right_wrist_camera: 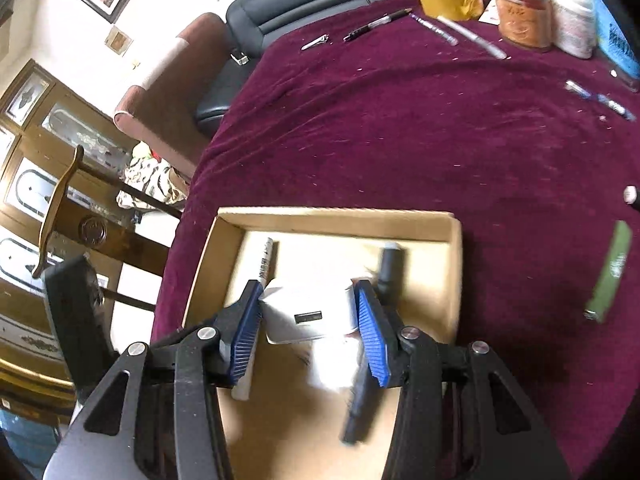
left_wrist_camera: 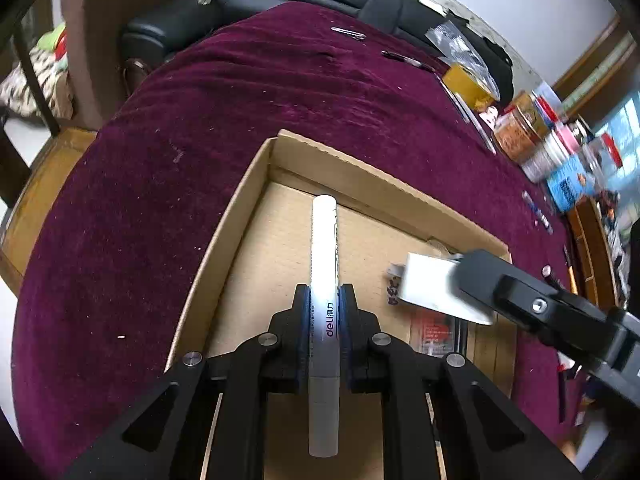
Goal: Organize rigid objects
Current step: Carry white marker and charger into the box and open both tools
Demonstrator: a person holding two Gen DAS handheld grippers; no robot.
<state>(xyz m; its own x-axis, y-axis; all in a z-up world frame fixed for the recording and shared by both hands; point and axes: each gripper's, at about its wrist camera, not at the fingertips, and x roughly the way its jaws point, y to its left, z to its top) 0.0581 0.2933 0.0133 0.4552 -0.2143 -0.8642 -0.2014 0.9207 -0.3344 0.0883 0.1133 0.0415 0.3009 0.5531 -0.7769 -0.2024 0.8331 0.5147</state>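
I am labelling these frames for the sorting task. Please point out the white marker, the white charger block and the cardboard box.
White Deli marker pen [left_wrist_camera: 325, 280]: left wrist view, mid barrel.
White square charger block [right_wrist_camera: 306, 314]: right wrist view, face with port.
Shallow brown cardboard box [right_wrist_camera: 336, 220]: right wrist view, far wall.

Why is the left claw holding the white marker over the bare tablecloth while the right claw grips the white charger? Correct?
Not quite. The left claw holds the white marker over the cardboard box, not bare tablecloth; the left wrist view shows it. The right claw does grip the white charger.
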